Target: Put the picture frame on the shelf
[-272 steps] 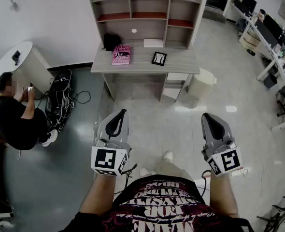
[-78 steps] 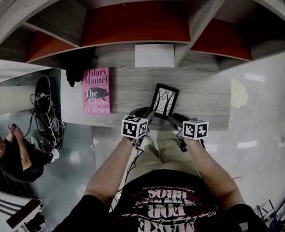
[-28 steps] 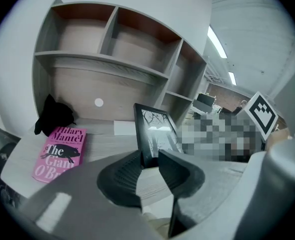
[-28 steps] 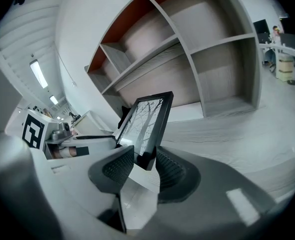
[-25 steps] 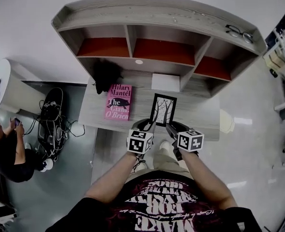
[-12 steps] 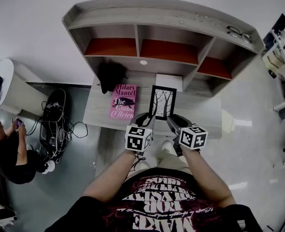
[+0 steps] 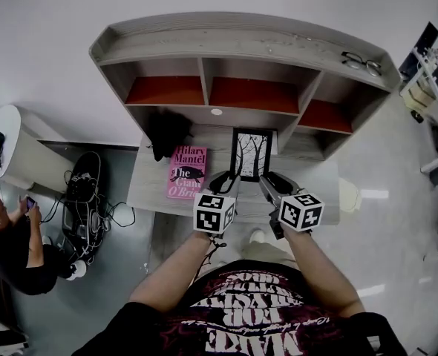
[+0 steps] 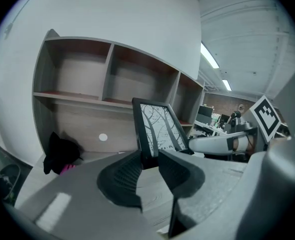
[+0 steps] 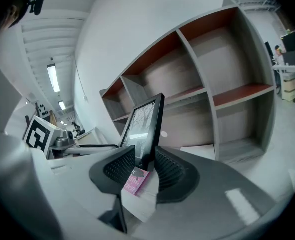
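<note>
Black frame upright, raised over the desk's middle, before the shelf, left gripper clamped on its lower-left edge, right gripper gripping the lower-right, jaws just closing tighter.

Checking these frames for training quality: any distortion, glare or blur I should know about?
Head view: strong fisheye bows the grey wooden shelf unit into an arc. Left gripper view: ceiling strip lights blow out, corners vignette black. Right gripper view: a pale glare patch crosses the glass of the black-framed tree picture.
</note>
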{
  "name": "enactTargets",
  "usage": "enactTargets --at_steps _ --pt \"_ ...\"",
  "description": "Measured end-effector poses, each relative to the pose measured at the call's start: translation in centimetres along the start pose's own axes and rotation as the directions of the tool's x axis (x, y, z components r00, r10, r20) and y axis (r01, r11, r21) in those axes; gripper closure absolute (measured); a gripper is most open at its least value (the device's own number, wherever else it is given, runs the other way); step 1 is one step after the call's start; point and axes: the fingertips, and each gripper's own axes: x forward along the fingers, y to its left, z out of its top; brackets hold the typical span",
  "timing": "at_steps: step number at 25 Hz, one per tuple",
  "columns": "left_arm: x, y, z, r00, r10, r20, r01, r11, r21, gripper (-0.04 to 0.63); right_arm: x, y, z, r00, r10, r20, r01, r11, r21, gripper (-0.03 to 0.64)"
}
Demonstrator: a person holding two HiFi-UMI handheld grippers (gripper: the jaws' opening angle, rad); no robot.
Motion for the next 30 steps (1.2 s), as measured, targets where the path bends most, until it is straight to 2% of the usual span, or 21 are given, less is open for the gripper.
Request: enactTargets --at_steps 5,19,30 --pt "2.5 -0.1 2.6 1.000 0.015 0.015 -0.015 1.000 0.010 0.485 0.9 -2.2 2.5 1.000 0.013 0.004 -0.013 1.000 -0.010 0.471" --pt "8.4 1.1 8.2 0.995 0.089 0.050 -0.087 0.996 -0.036 0.485 4.8 -7.2 8.7 0.995 0.096 -0.009 -0.096 0.995 -0.033 0.471" --pt "11.0 2.2 11.7 0.990 0.124 0.064 -0.120 0.990 -0.071 0.486 6.6 -8.9 12.7 0.990 0.143 -0.017 -0.144 0.987 -0.067 0.474"
